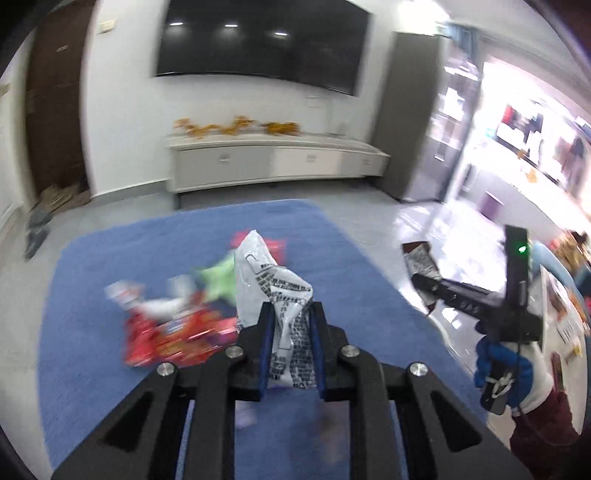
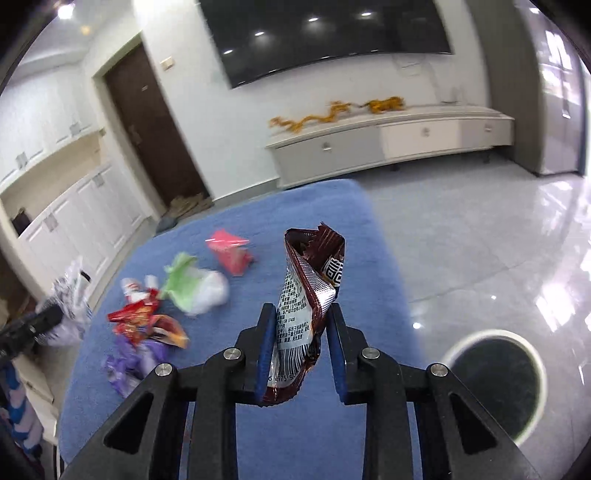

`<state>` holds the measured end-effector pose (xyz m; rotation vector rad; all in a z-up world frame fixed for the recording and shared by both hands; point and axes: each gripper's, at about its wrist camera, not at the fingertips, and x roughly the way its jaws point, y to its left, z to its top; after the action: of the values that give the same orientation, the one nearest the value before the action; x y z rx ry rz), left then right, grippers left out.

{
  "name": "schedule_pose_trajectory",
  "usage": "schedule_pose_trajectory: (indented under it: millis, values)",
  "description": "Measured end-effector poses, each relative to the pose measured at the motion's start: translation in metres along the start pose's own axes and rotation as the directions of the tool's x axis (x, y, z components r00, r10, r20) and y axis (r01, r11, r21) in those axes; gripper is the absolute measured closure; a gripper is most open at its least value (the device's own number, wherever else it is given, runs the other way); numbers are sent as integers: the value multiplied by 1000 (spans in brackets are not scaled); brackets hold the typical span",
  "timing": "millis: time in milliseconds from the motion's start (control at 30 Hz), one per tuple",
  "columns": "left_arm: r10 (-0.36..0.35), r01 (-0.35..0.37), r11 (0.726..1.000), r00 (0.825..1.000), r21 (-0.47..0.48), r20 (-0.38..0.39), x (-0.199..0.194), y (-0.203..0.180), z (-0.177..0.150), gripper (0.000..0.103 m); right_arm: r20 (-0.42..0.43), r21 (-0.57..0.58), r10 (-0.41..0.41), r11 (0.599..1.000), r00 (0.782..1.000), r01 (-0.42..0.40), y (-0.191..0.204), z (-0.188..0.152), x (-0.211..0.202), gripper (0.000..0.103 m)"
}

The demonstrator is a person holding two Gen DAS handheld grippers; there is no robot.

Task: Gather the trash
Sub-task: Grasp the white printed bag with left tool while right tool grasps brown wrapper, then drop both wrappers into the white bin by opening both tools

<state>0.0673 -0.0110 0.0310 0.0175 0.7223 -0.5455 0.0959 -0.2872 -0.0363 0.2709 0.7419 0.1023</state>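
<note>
My left gripper (image 1: 290,314) is shut on a white printed wrapper (image 1: 275,284) and holds it above the blue table (image 1: 110,266). My right gripper (image 2: 301,317) is shut on a brown snack wrapper (image 2: 310,280), held above the table's right side (image 2: 369,240). The right gripper also shows in the left wrist view (image 1: 424,280), off the table's right edge with the brown wrapper (image 1: 419,258). Loose trash lies on the table: red wrappers (image 2: 138,317), a green and white bag (image 2: 192,284), a pink packet (image 2: 231,251) and a purple wrapper (image 2: 129,362).
A round dark bin with a white rim (image 2: 495,380) stands on the glossy floor right of the table. A white low cabinet (image 2: 388,144) runs along the far wall under a black screen (image 2: 325,33). A brown door (image 2: 151,125) is at the left.
</note>
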Motion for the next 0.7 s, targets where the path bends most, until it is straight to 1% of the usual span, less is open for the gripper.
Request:
schedule_pose_trajectory:
  millis: [100,167,233,333,367,500,533,567,633,667,700]
  values:
    - [-86,90,993,995,77,-55,39,-50,19,85,3,55,-76,996,997,75,-48,-4,-13,76]
    - [-107,120,985,989,125,-102,67,-85,29,85,-6,106,-137,985,991,137,-86,-13,-23,76]
    - [-158,184,970,974,156,-164,102,-122,40,84,-18,148,-178,973,984,179,-119,-21,-25,75]
    - [-197,244,949,953,200,-229,145,-172,54,84,-50,212,-231,948,972,236,-163,-37,-23,75]
    - [-201,254,943,949,213,-244,156,-187,55,84,-66,240,-245,937,967,253,-180,-42,-20,75]
    - [-227,311,923,916,227,-330,210,-234,58,84,-119,312,-255,908,959,280,-228,-55,-2,72]
    - [-236,324,919,908,224,-345,217,-242,57,80,-134,327,-253,902,958,283,-239,-58,5,71]
    - [-255,348,914,893,211,-370,228,-250,56,76,-146,339,-249,897,957,285,-246,-60,11,68]
    - [-281,373,909,877,184,-390,243,-263,56,50,-176,352,-255,886,951,303,-257,-66,24,65]
    - [-291,380,909,874,172,-389,249,-267,55,46,-187,353,-257,883,948,309,-262,-71,27,60]
    - [-297,384,908,871,166,-391,252,-268,54,44,-197,356,-261,879,945,317,-265,-73,32,53]
